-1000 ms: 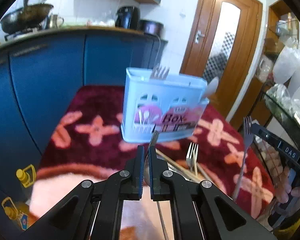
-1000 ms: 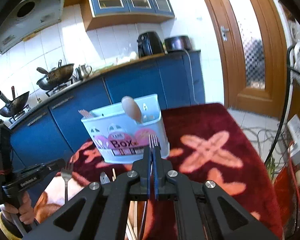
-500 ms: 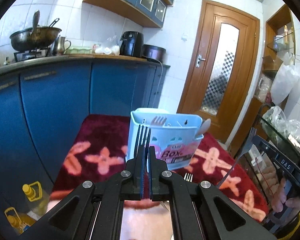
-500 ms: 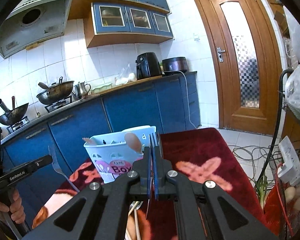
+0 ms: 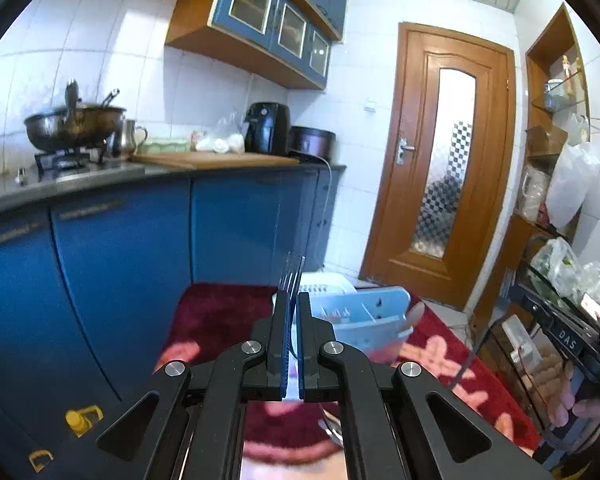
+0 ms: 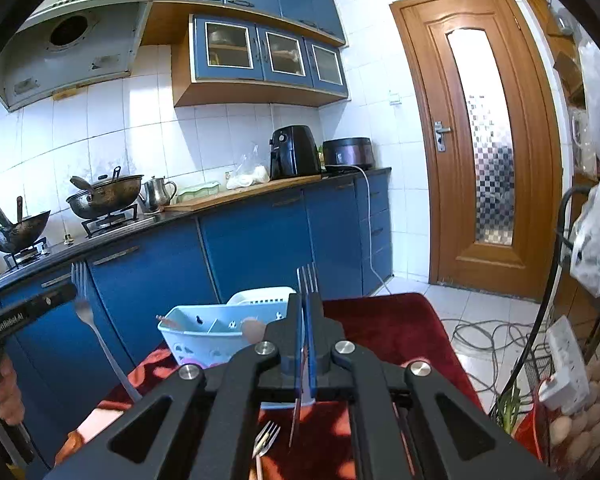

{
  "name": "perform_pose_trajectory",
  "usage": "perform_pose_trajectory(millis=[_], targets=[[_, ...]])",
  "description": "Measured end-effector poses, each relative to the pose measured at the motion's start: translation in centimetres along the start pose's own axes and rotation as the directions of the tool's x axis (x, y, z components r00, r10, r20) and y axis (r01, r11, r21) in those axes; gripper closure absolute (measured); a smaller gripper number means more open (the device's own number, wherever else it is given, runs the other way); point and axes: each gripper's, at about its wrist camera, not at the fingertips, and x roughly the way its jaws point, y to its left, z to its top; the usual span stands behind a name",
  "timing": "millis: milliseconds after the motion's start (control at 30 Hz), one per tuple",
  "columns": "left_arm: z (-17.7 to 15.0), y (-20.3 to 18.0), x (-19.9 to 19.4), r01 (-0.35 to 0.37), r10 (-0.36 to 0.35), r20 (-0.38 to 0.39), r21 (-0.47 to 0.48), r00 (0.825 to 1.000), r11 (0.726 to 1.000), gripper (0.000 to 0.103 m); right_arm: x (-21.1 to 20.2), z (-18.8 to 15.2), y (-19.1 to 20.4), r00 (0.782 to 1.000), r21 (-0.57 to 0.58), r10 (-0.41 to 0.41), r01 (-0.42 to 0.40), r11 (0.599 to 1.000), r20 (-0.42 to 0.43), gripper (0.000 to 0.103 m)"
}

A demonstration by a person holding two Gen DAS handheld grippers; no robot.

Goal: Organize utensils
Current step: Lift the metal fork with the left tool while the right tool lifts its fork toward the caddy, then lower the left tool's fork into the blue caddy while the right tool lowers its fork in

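Observation:
My left gripper (image 5: pixel 293 300) is shut on a metal fork (image 5: pixel 294 270) whose tines stick up past the fingertips. It hangs above and in front of the light blue utensil box (image 5: pixel 364 320), which stands on the red flowered tablecloth (image 5: pixel 216 316). My right gripper (image 6: pixel 305 300) is shut on another fork (image 6: pixel 308 278), tines up, its handle hanging below the fingers. In the right wrist view the box (image 6: pixel 204 340) holds a spoon (image 6: pixel 254 329), and the left gripper's fork (image 6: pixel 85 296) is raised at the left. A loose fork (image 6: pixel 266 436) lies on the cloth.
Behind the box sits a white basket (image 6: pixel 260 296). Blue cabinets (image 5: pixel 120 260) under a counter with pans run along the left and back. A wooden door (image 6: pixel 484 140) and floor cables (image 6: pixel 484 332) are to the right. A rack with eggs (image 6: pixel 588 400) stands beside the table.
Both grippers have risen with their forks and tipped upward, so the box has sunk lower in both views. The forks stay clamped.

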Motion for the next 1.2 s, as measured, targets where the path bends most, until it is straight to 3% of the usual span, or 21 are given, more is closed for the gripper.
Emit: perform_pose_trajectory(millis=[600,933,1200], targets=[[8.6,0.5,2.5,-0.119,0.113,0.135,0.038,0.984,0.992,0.101,3.7,5.1,0.9,0.997,-0.072,-0.034,0.038,0.997,0.062,0.1],[8.4,0.4,7.5,-0.112,0.11,0.076,0.034,0.991,0.993,0.101,7.5,7.0,1.6,0.996,-0.083,-0.035,0.042,0.996,0.084,0.1],[6.5,-0.1,11.0,-0.091,0.09,0.012,0.065,0.996,0.994,0.101,11.0,6.0,1.5,0.999,-0.053,-0.008,0.01,0.999,0.035,0.1]])
